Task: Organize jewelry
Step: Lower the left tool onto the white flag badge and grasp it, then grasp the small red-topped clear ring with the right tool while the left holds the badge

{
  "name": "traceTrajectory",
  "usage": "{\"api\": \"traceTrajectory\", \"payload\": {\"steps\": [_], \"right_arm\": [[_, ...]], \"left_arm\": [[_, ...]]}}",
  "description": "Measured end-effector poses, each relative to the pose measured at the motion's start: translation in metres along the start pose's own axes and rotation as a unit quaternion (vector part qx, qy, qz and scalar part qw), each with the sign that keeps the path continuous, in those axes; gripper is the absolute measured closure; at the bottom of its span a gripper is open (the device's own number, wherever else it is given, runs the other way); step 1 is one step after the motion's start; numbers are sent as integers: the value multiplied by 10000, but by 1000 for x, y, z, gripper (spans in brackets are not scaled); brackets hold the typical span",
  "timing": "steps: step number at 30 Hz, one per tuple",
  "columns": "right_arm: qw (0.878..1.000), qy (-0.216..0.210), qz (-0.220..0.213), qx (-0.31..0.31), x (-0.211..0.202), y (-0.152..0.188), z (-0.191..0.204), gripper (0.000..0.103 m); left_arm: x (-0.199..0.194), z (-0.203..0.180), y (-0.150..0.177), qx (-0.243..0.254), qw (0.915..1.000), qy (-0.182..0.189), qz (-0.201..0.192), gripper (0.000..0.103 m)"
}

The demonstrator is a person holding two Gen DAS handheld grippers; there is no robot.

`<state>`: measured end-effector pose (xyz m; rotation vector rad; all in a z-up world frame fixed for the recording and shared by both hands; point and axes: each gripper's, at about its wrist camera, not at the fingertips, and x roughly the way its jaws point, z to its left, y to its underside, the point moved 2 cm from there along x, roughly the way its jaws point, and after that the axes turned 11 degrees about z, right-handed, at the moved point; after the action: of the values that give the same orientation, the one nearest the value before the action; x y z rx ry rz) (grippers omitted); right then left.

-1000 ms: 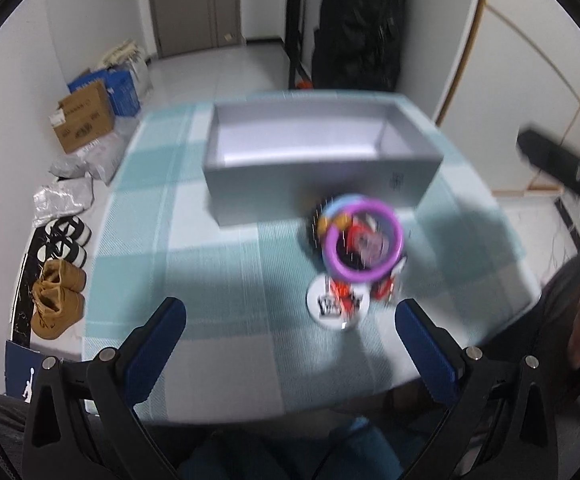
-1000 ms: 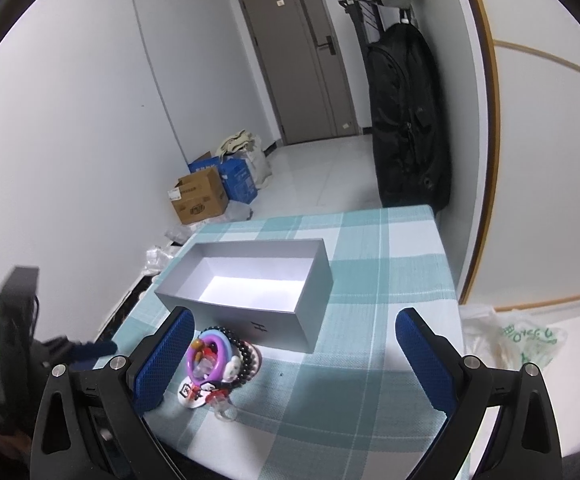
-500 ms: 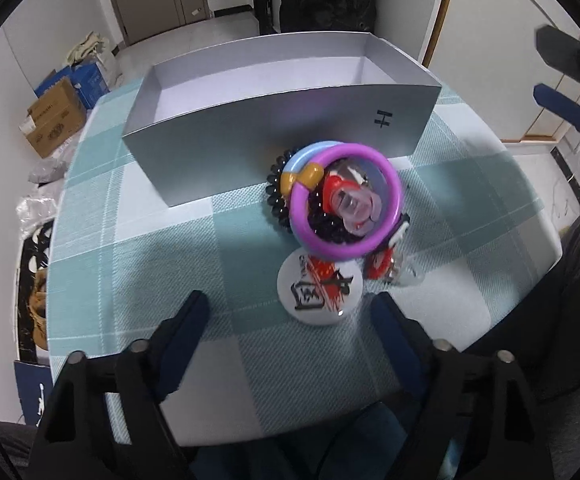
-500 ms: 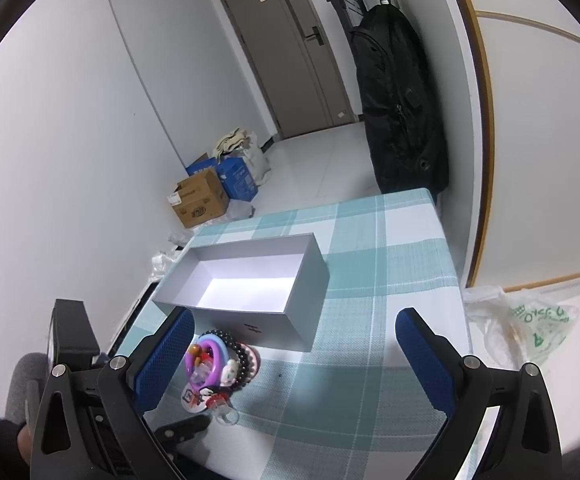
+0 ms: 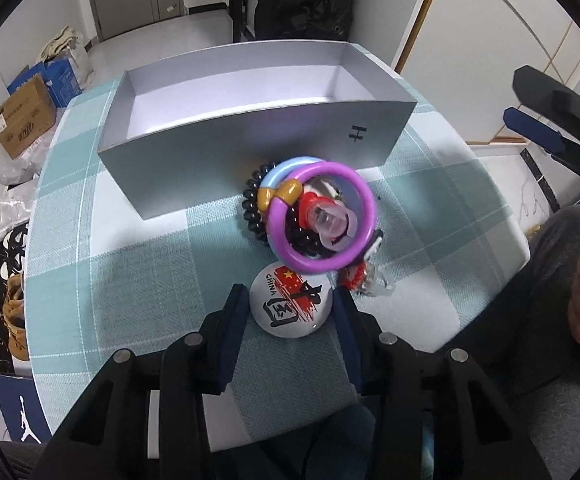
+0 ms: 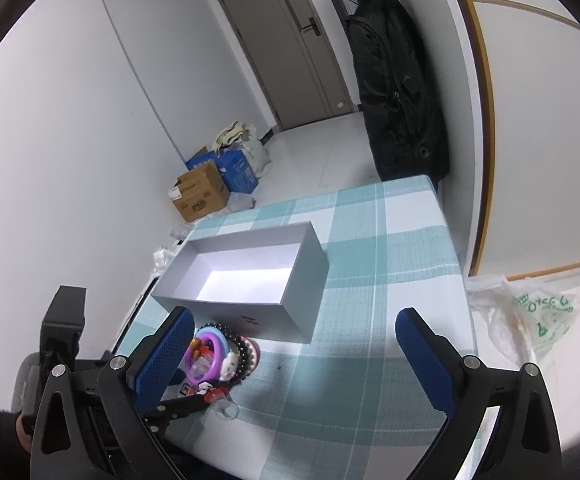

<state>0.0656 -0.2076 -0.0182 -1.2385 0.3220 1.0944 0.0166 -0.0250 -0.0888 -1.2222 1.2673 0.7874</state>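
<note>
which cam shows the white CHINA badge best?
Left wrist: the white CHINA badge lies face-up between the left gripper fingers, print readable. Right wrist shows only a sliver of it, behind a blue finger pad.

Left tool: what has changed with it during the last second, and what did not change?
The left tool has moved down and forward to the jewelry pile, and its fingers have narrowed from wide open until they sit at both sides of the white badge. Whether they already press it, I cannot tell. The right tool stays wide open and holds nothing. The grey box, purple ring and black bead bracelet have not moved.
</note>
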Motion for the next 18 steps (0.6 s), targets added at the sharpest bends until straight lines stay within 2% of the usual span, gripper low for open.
{"api": "traceTrajectory", "payload": {"steps": [8,15,18], "right_arm": [[9982,80,551,-210,20,12,9,1],[9912,-64,1110,-724,39,32,31,2],[9872,-198,1295,-913,46,42,42,7]], "left_arm": [[-9,4,11,-134,9997,123,134,66],[-32,22,14,-511,9978,364,-208,66],[-42,28,12,-664,9956,472,-467,66]]}}
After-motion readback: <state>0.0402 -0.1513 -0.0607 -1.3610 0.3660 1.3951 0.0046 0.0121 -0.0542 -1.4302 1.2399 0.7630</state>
